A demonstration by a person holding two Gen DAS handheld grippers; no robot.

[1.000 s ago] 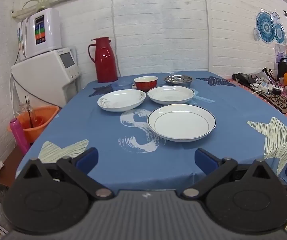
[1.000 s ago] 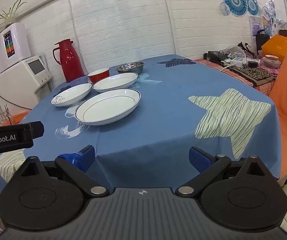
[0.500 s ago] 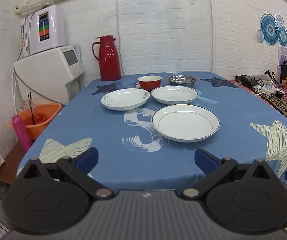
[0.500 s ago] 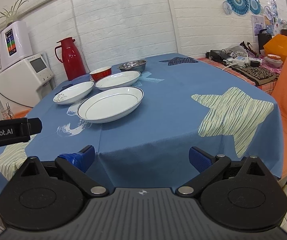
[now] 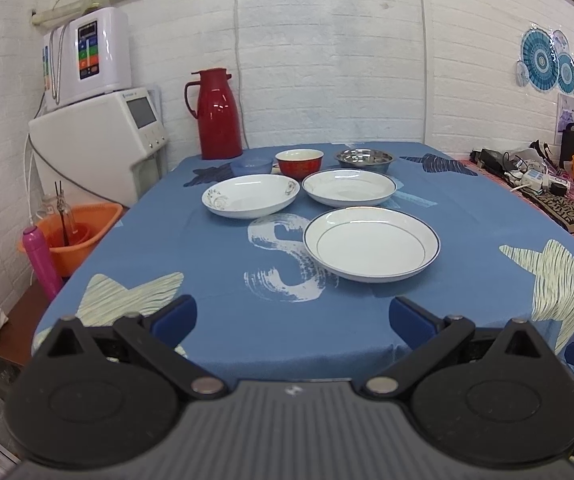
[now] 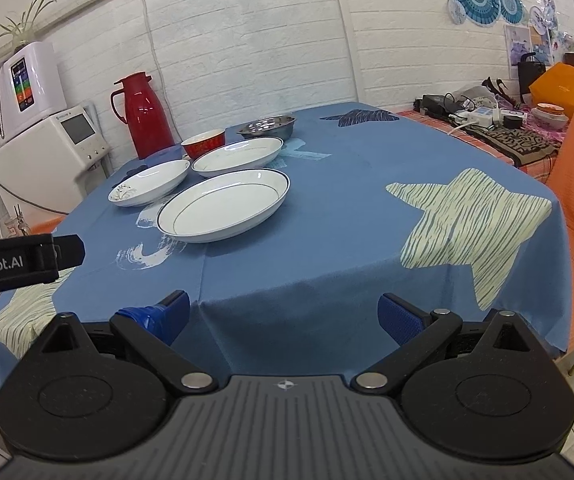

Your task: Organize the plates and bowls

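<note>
Six dishes sit on the blue-clothed worktop (image 5: 215, 320). Largest is the blue-rimmed plate (image 5: 371, 243) at centre; at its 12 o'clock lies a second plate (image 5: 349, 187), at 10 o'clock a flowered plate (image 5: 250, 195). Behind these stand a steel bowl (image 5: 364, 159), a red bowl (image 5: 299, 162) and a small blue bowl (image 5: 251, 167), with a red flask (image 5: 217, 114) at 11 o'clock. The left tool (image 5: 292, 316) and right tool (image 6: 283, 316) both gape wide, empty, short of the worktop's near edge.
</note>
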